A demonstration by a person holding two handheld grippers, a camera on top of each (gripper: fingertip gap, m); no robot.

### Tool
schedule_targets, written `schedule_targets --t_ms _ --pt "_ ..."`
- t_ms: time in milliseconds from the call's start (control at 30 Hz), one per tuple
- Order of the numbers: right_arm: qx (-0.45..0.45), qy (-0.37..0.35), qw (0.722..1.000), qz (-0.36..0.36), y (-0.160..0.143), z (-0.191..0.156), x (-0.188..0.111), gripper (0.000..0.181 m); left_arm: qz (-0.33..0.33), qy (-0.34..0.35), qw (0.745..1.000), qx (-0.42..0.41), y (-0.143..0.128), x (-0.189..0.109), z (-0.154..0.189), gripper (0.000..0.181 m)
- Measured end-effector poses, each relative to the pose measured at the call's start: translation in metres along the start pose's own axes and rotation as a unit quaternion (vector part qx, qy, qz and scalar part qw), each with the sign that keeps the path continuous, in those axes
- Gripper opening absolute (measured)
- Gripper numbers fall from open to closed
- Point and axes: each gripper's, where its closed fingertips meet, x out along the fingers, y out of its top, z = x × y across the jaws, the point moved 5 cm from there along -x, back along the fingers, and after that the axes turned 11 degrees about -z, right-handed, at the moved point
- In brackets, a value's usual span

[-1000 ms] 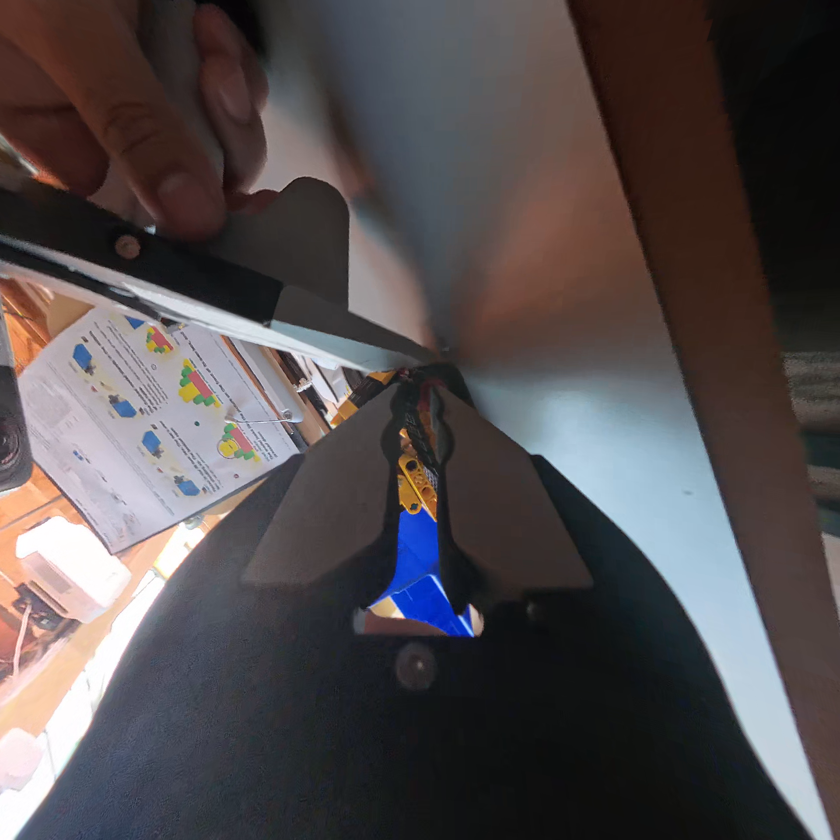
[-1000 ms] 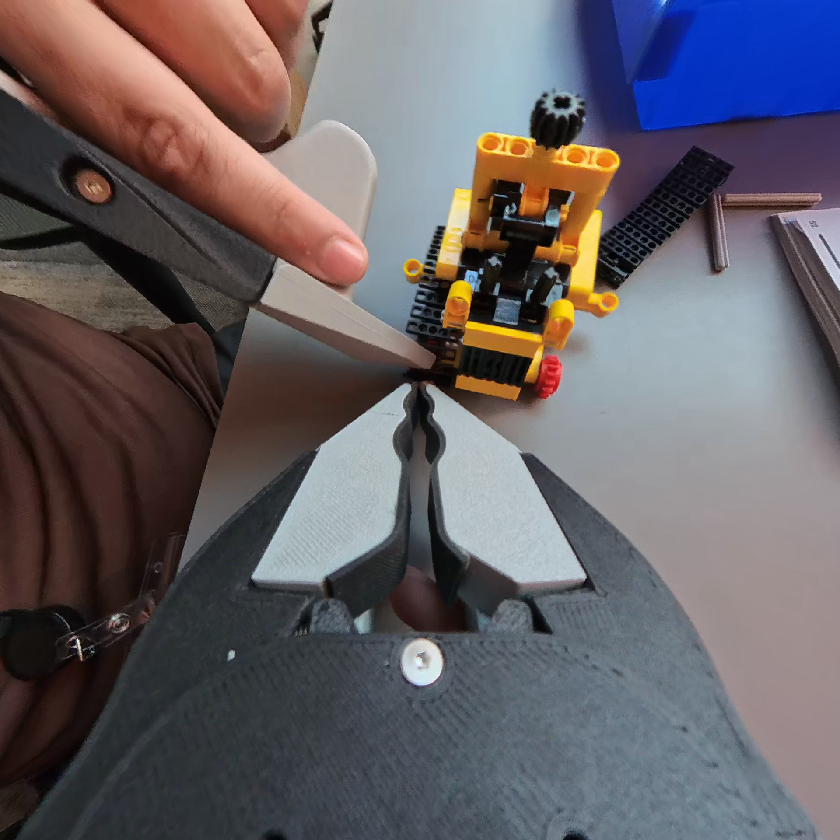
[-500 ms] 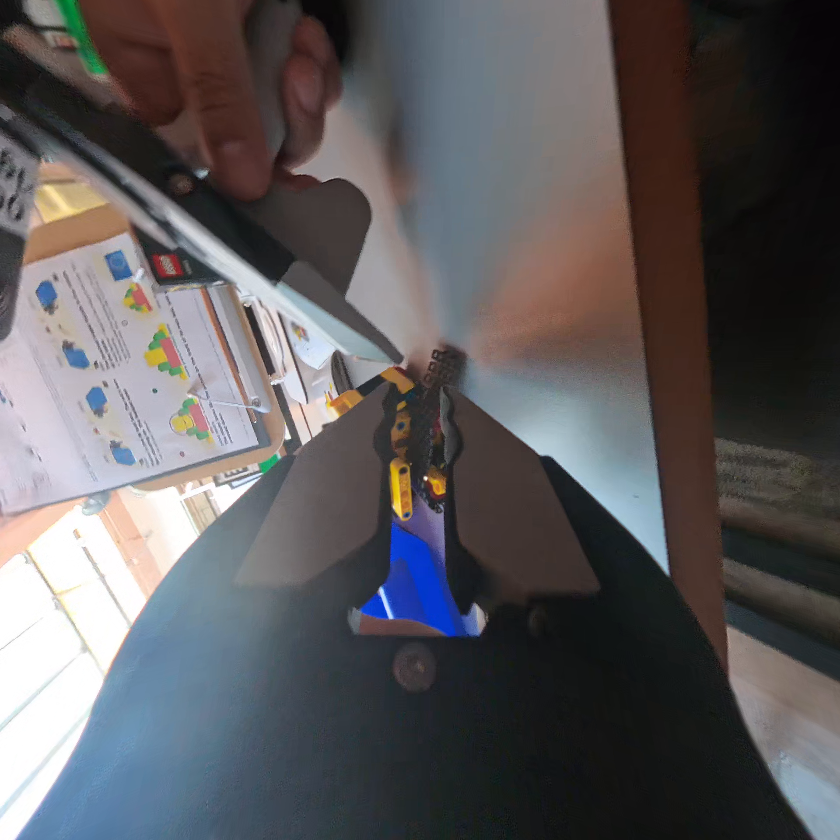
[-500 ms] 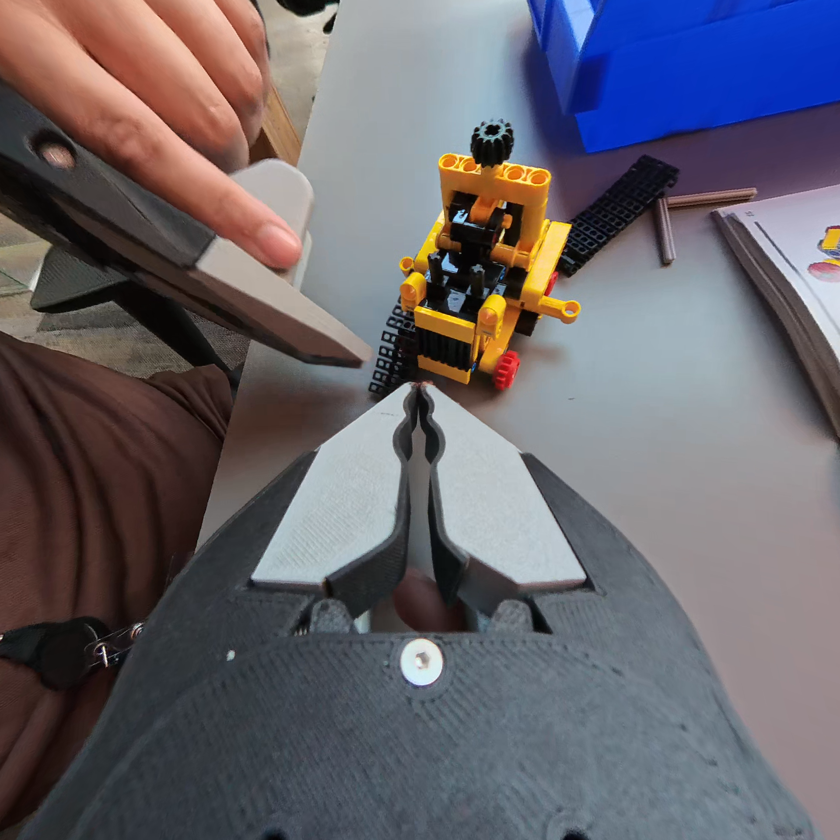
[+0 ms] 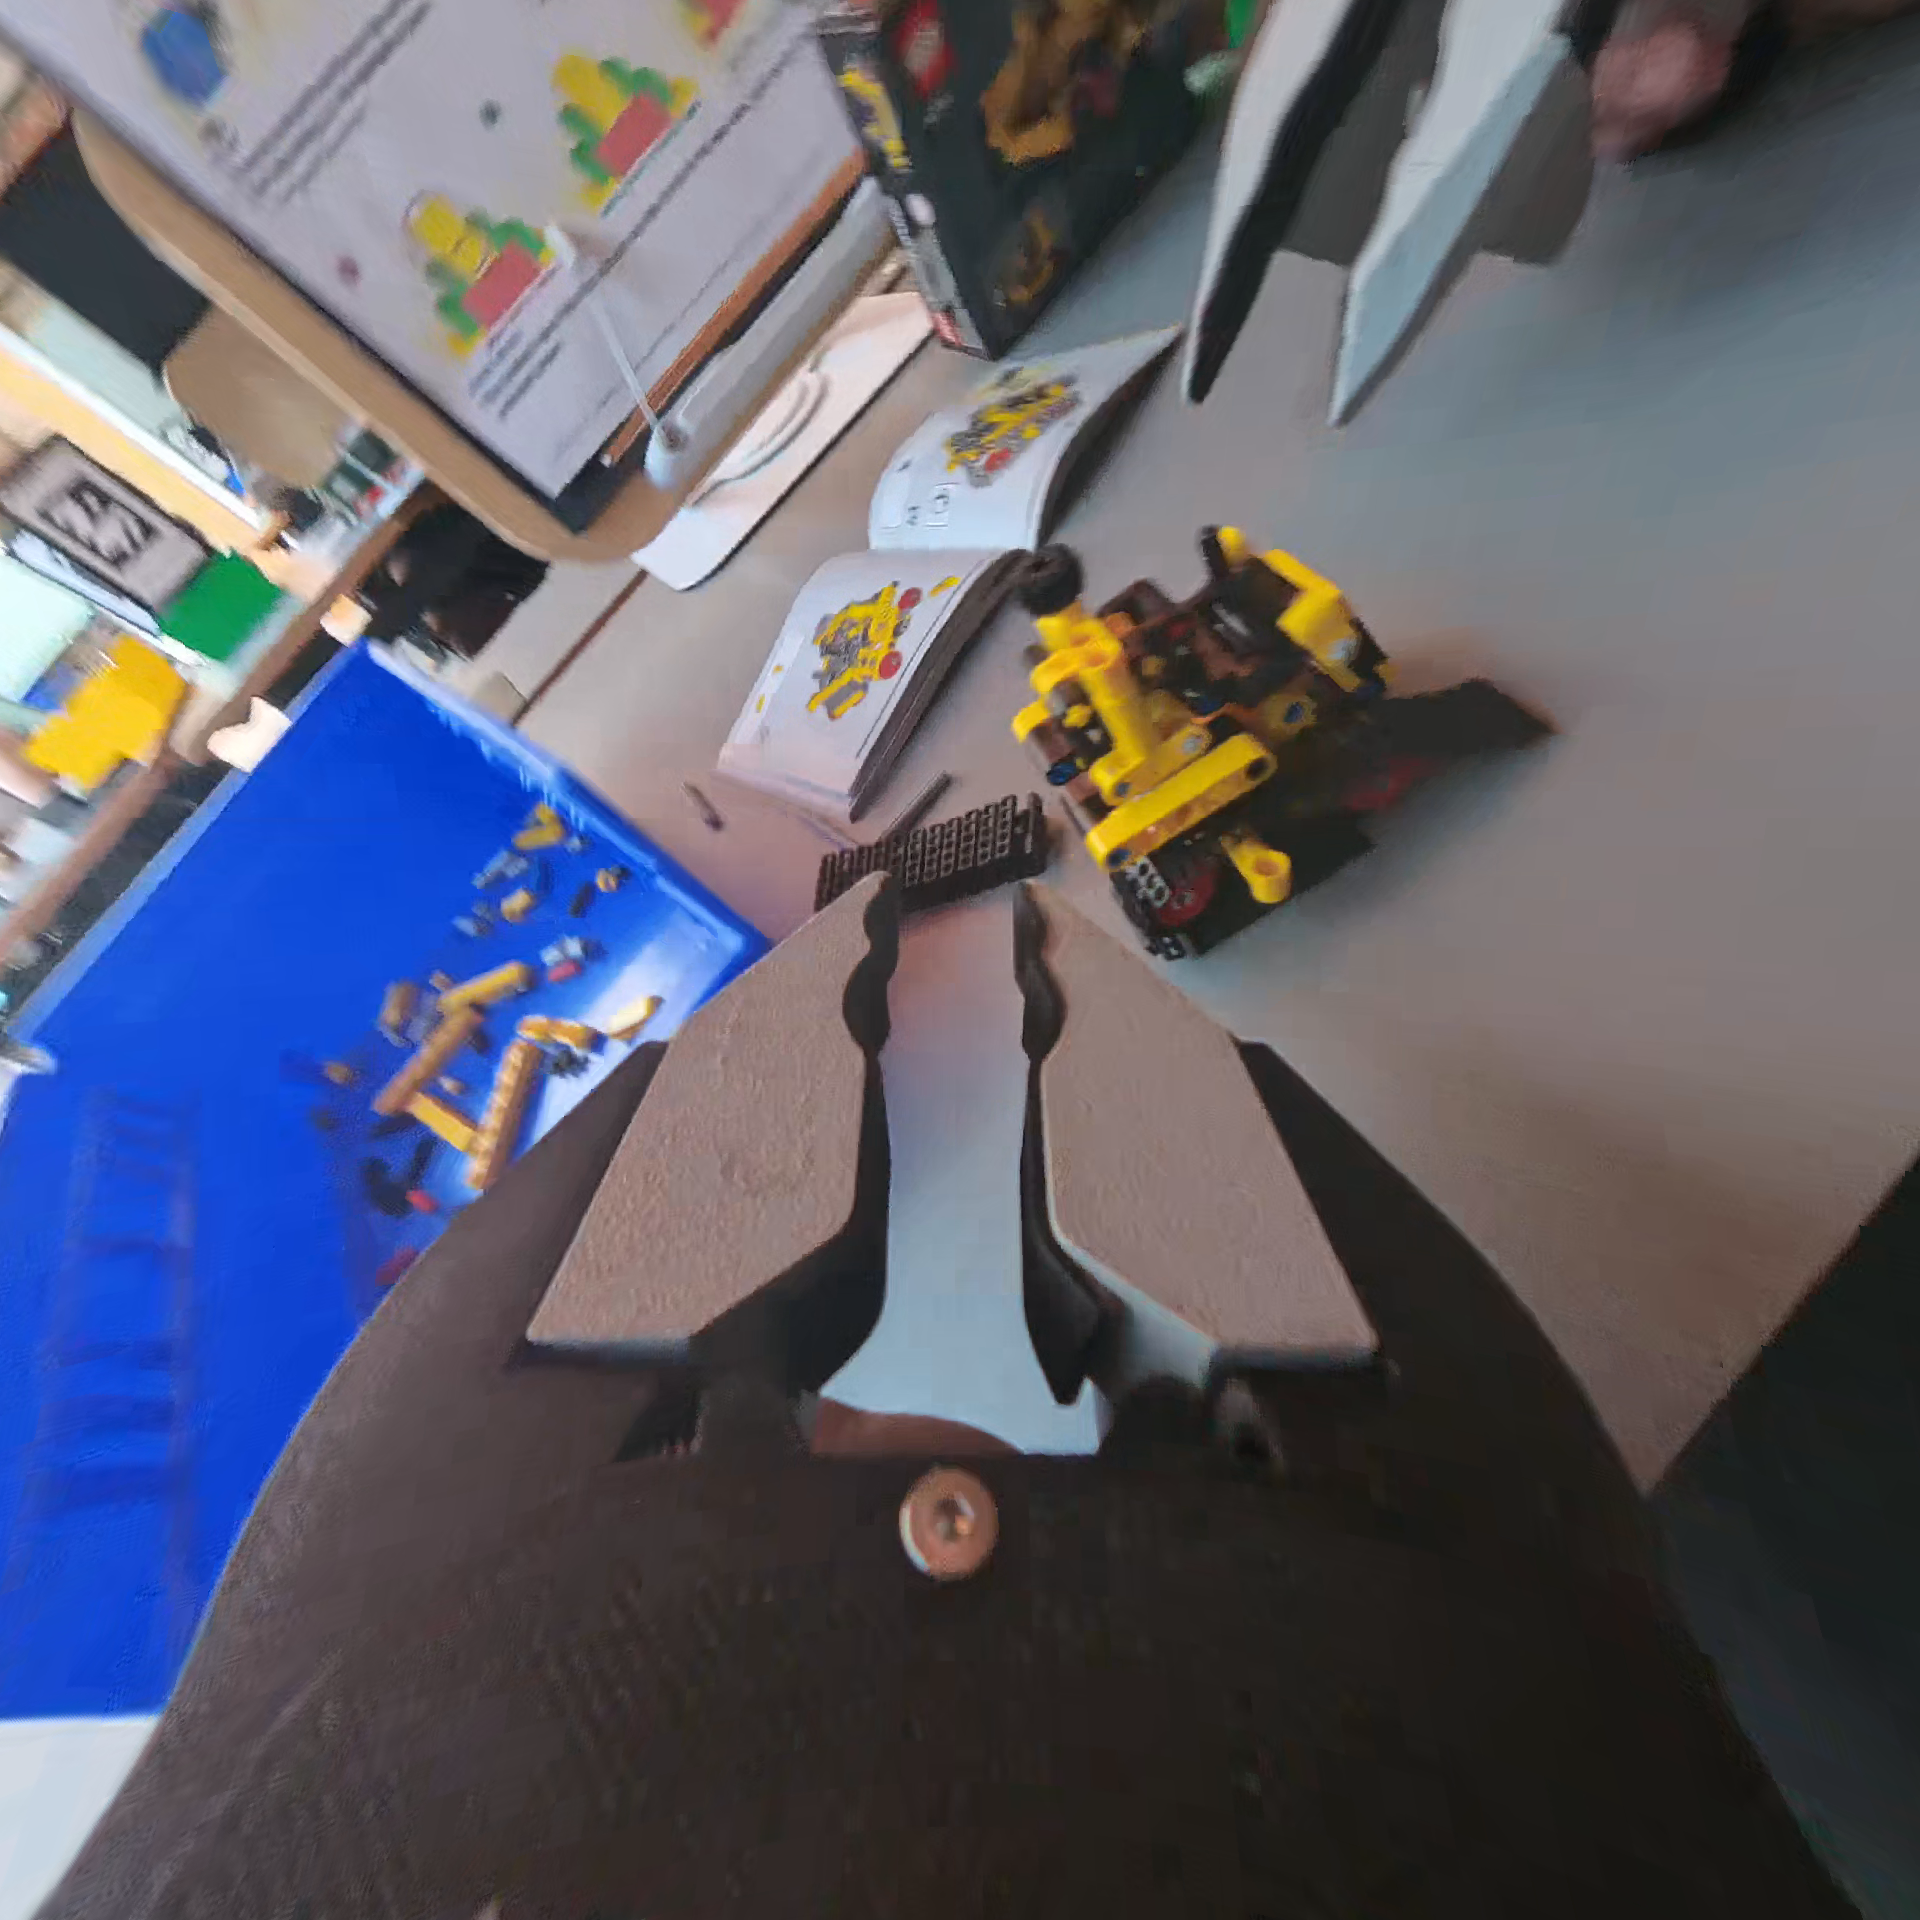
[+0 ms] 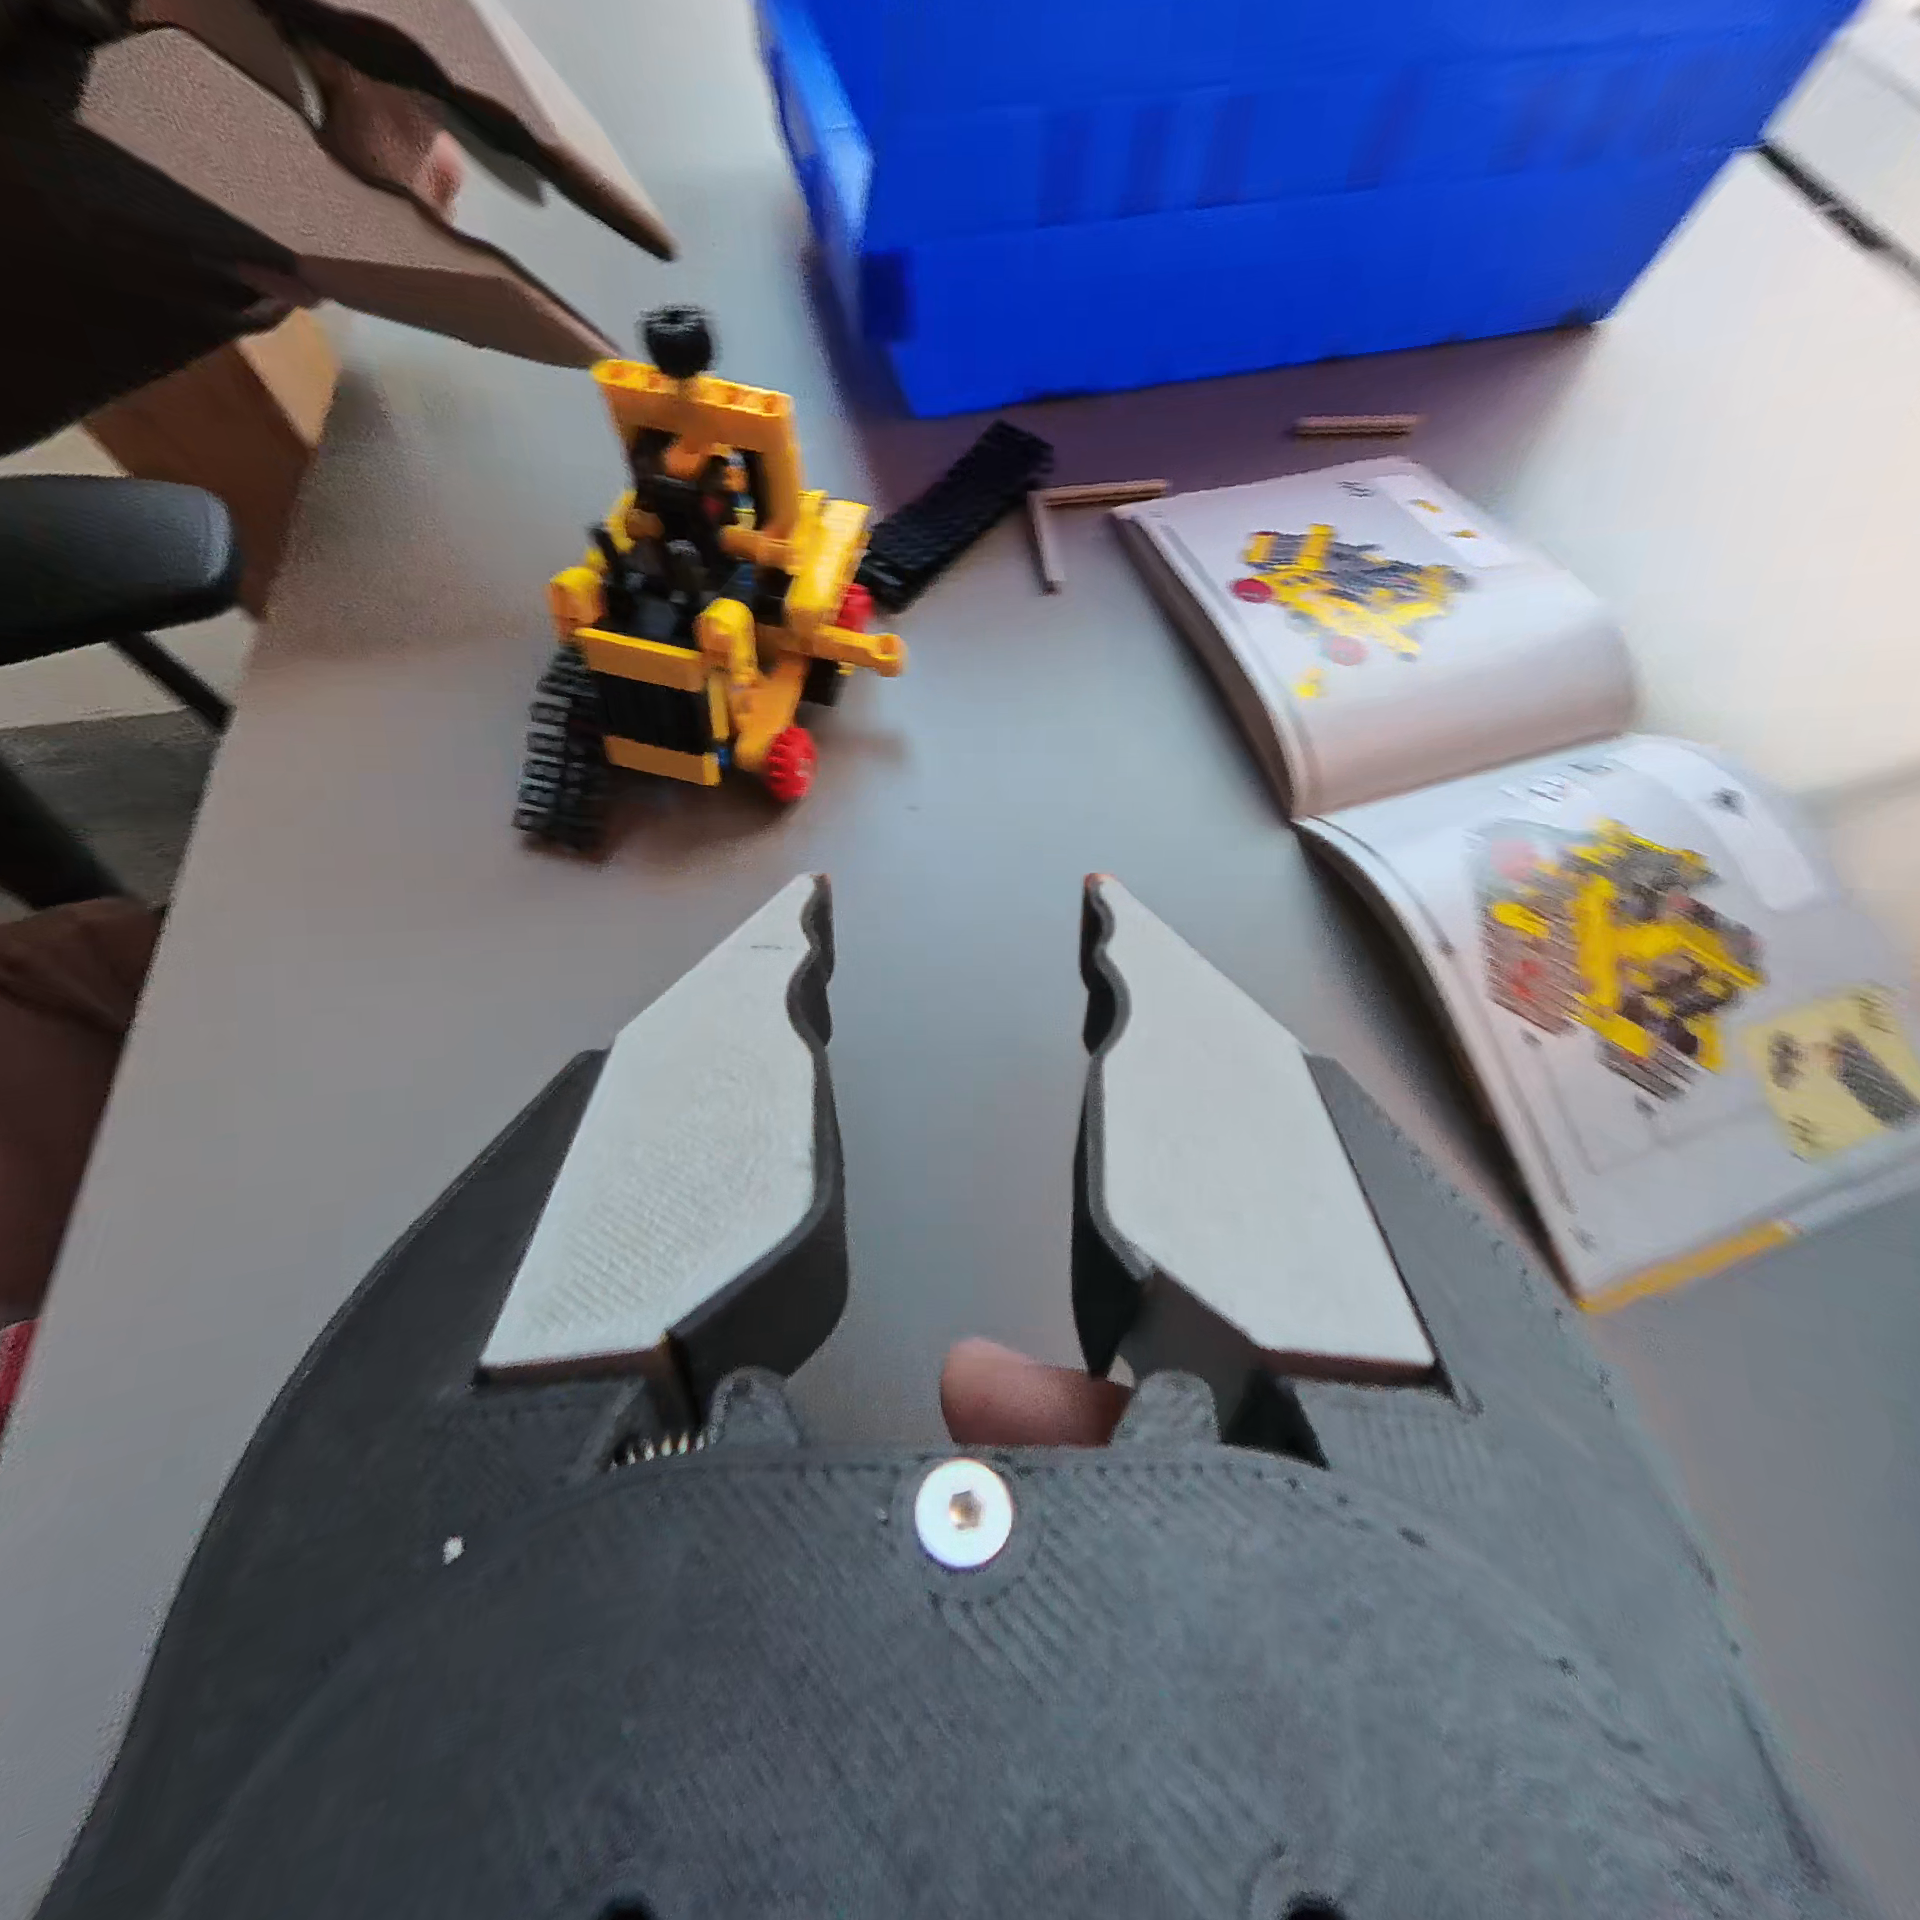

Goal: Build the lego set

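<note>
Glossy yellow-and-black plastic model (image 6: 707, 623); matt grey table (image 6: 987, 790); smooth blue plastic bin (image 6: 1247, 208); paper booklet (image 6: 1455, 727); right gripper (image 6: 956, 914) of rough, layered matt plastic, 1 shiny metal screw (image 6: 963, 1512)

A smooth pale grey tabletop (image 6: 1039, 790) fills most of both views. At the left edge of the right wrist view, a black padded chair armrest (image 6: 104, 561) stands over grey floor (image 6: 94, 758). Bright daylight glares at the far left of the left wrist view.

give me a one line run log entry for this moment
left gripper: open, empty | right gripper: open, empty | lego vehicle: on table, untouched
</note>
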Motion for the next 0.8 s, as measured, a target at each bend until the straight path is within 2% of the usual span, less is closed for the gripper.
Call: schedule_targets --t_ms 67,167,300,367,433,533,633,733,800 --pt "0.016 -0.034 0.999 0.006 -0.007 0.016 -0.011 0.055 0.021 0.0 0.998 -0.052 -0.008 0.003 -0.008 0.019" --pt "0.03 -0.077 0.997 -0.01 -0.022 0.031 -0.019 0.061 0.053 0.021 0.994 -0.088 -0.002 -0.001 -0.017 0.017" --pt "0.043 -0.108 0.993 -0.027 -0.03 0.038 -0.022 0.061 0.021 -0.039 0.993 -0.108 -0.004 0.016 -0.016 0.016" --pt "0.043 -0.111 0.993 -0.021 -0.031 0.041 -0.025 0.055 0.01 -0.07 0.992 -0.104 -0.003 0.023 -0.015 0.01" --pt "0.035 -0.13 0.991 -0.014 -0.032 0.048 -0.029 0.044 0.033 -0.059 0.992 -0.108 0.0 0.024 -0.021 0.003" --pt "0.066 -0.162 0.985 -0.006 -0.035 0.064 -0.035 0.031 0.062 -0.049 0.983 -0.165 -0.001 0.023 -0.039 0.0" --pt "0.107 -0.199 0.974 -0.002 -0.039 0.075 -0.041 0.022 0.083 -0.01 0.973 -0.216 -0.005 0.017 -0.054 0.0" --pt "0.13 -0.224 0.966 0.005 -0.043 0.081 -0.048 0.016 0.095 0.032 0.969 -0.225 -0.006 0.011 -0.06 0.0" --pt "0.114 -0.229 0.967 0.008 -0.043 0.077 -0.05 0.0 0.083 0.031 0.97 -0.227 -0.007 0.014 -0.06 0.0"
